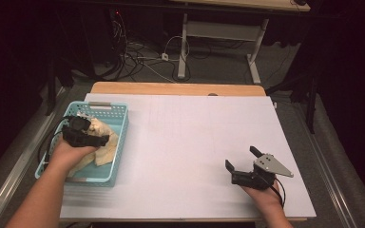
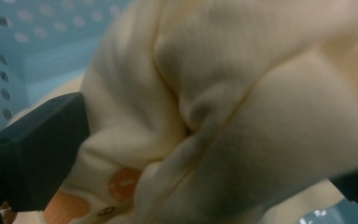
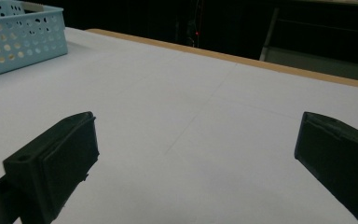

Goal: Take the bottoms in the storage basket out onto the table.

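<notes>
A cream cloth (image 1: 105, 142) with orange spots lies bunched in a light-blue perforated basket (image 1: 123, 124) at the table's left. My left gripper (image 1: 95, 135) is down inside the basket, on top of the cloth. In the left gripper view the cloth (image 2: 242, 93) bulges between the two widely spread jaws of that gripper (image 2: 205, 154), with the basket wall (image 2: 28, 46) behind; the jaws are open around the fabric. My right gripper (image 1: 242, 159) rests low over the white sheet at the front right, open, with nothing between its fingers (image 3: 60, 158).
A white sheet (image 1: 195, 142) covers most of the wooden table, whose far edge (image 1: 176, 88) shows bare wood. The basket (image 3: 23, 42) shows far left in the right gripper view. Desk legs and cables stand on the floor beyond the table.
</notes>
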The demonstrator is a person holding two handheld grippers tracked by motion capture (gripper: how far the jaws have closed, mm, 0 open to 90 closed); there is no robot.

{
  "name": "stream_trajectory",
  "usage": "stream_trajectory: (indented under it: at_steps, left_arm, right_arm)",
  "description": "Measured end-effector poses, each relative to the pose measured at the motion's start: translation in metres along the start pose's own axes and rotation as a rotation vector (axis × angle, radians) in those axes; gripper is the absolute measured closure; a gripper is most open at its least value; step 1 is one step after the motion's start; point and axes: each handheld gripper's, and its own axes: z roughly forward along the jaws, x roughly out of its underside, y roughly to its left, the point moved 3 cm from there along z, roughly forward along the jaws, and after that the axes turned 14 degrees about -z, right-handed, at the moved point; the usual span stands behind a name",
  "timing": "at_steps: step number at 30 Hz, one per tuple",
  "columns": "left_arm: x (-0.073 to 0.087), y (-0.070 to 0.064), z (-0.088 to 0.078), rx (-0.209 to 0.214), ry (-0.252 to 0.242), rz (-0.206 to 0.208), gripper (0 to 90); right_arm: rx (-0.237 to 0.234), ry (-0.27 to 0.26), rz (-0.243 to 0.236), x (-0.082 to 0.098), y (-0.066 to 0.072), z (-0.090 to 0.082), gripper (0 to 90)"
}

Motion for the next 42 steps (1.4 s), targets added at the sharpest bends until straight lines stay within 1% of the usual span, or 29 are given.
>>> stream_trajectory:
  at_steps: [1, 3, 5, 6, 7, 8, 9, 10, 11, 12, 13, 14, 15, 16, 18, 20, 21, 24, 26, 29, 30, 31, 32, 34, 35, 36, 39, 40, 42]
  left_arm:
    - [0.000, 0.000, 0.000, 0.000, 0.000, 0.000, 0.0]
    - [0.002, 0.001, 0.005, -0.014, 0.036, 0.011, 0.0]
    - [0.004, 0.002, 0.011, -0.035, 0.081, 0.012, 0.0]
    - [0.007, 0.004, 0.016, -0.063, 0.119, 0.023, 0.0]
    - [0.007, 0.004, 0.016, -0.063, 0.119, 0.023, 0.0]
    - [0.008, 0.005, 0.018, -0.078, 0.136, 0.029, 0.0]
    - [0.008, 0.006, 0.020, -0.086, 0.146, 0.024, 0.0]
    - [0.008, 0.006, 0.021, -0.090, 0.150, 0.025, 2.0]
    - [0.009, 0.006, 0.021, -0.088, 0.153, 0.034, 5.2]
    - [0.009, 0.005, 0.021, -0.096, 0.162, 0.055, 12.4]
    - [0.009, 0.005, 0.021, -0.096, 0.162, 0.055, 15.0]
    - [0.009, 0.005, 0.020, -0.100, 0.163, 0.060, 15.0]
    - [0.009, 0.005, 0.019, -0.105, 0.164, 0.064, 18.1]
    - [0.009, 0.006, 0.018, -0.110, 0.163, 0.070, 22.6]
    - [0.008, 0.006, 0.015, -0.116, 0.168, 0.096, 33.6]
    - [0.007, 0.006, 0.011, -0.114, 0.186, 0.113, 44.0]
    - [0.006, 0.006, 0.008, -0.111, 0.198, 0.116, 48.2]
    - [0.002, 0.005, 0.001, -0.087, 0.244, 0.115, 54.8]
    - [-0.002, 0.004, -0.006, -0.079, 0.278, 0.102, 57.6]
    - [-0.007, 0.003, -0.016, -0.094, 0.345, 0.099, 59.2]
    - [-0.008, 0.002, -0.019, -0.093, 0.361, 0.096, 59.4]
    - [-0.010, 0.002, -0.023, -0.095, 0.367, 0.101, 59.5]
    - [-0.011, 0.001, -0.027, -0.098, 0.368, 0.089, 59.8]
    - [-0.013, 0.001, -0.033, -0.084, 0.391, 0.047, 60.2]
    - [-0.013, 0.000, -0.037, -0.081, 0.420, 0.045, 60.2]
    - [-0.013, -0.001, -0.039, -0.084, 0.434, 0.047, 60.3]
    - [-0.014, -0.002, -0.048, -0.092, 0.474, 0.028, 60.4]
    - [-0.015, -0.003, -0.052, -0.095, 0.499, 0.017, 60.4]
    - [-0.016, -0.004, -0.057, -0.096, 0.540, 0.015, 60.5]
  right_arm:
    - [0.000, 0.000, 0.000, 0.000, 0.000, 0.000, 0.3]
    - [-0.002, 0.004, 0.000, 0.000, 0.000, 0.000, 0.3]
    - [-0.003, -0.002, 0.004, -0.001, 0.001, 0.000, 0.3]
    - [-0.006, -0.001, -0.007, -0.001, 0.002, 0.001, 0.3]
    - [-0.006, -0.001, -0.007, -0.001, 0.002, 0.001, 0.3]
    - [-0.009, 0.002, -0.009, 0.000, 0.003, 0.001, 0.3]
    - [-0.010, 0.004, -0.010, 0.000, 0.003, 0.001, 0.3]
    - [-0.008, 0.002, -0.006, -0.001, 0.002, 0.001, 0.3]
    - [-0.006, 0.001, -0.002, -0.001, 0.002, 0.000, 0.3]
    - [-0.007, 0.001, -0.002, -0.001, 0.002, 0.001, 0.3]
    - [-0.009, 0.004, -0.007, 0.000, 0.002, 0.001, 0.3]
    - [-0.009, 0.004, -0.007, 0.000, 0.002, 0.001, 0.3]
    - [-0.013, 0.007, -0.007, 0.000, 0.002, 0.001, 0.3]
    - [-0.012, 0.007, -0.005, 0.000, 0.002, 0.001, 0.3]
    - [-0.008, 0.003, 0.001, -0.001, 0.002, 0.001, 0.3]
    - [-0.013, 0.003, -0.005, 0.000, 0.002, 0.001, 0.3]
    - [-0.017, 0.007, -0.010, 0.000, 0.003, 0.001, 0.3]
    - [-0.016, 0.008, 0.001, 0.000, 0.002, 0.001, 0.3]
    - [-0.016, 0.006, 0.000, 0.000, 0.002, 0.001, 0.3]
    - [-0.024, 0.018, -0.008, 0.001, 0.002, 0.002, 0.3]
    - [-0.023, 0.016, -0.003, 0.001, 0.002, 0.002, 0.3]
    - [-0.023, 0.013, 0.001, 0.000, 0.002, 0.002, 0.3]
    - [-0.024, 0.011, 0.000, 0.000, 0.002, 0.002, 0.3]
    - [-0.030, 0.017, -0.010, 0.001, 0.003, 0.002, 0.3]
    - [-0.032, 0.018, -0.010, 0.001, 0.003, 0.002, 0.3]
    - [-0.031, 0.017, -0.006, 0.001, 0.003, 0.002, 0.3]
    - [-0.031, 0.013, -0.001, 0.000, 0.003, 0.002, 0.3]
    - [-0.035, 0.016, -0.007, 0.000, 0.004, 0.003, 0.3]
    - [-0.039, 0.019, -0.007, 0.001, 0.004, 0.003, 0.3]
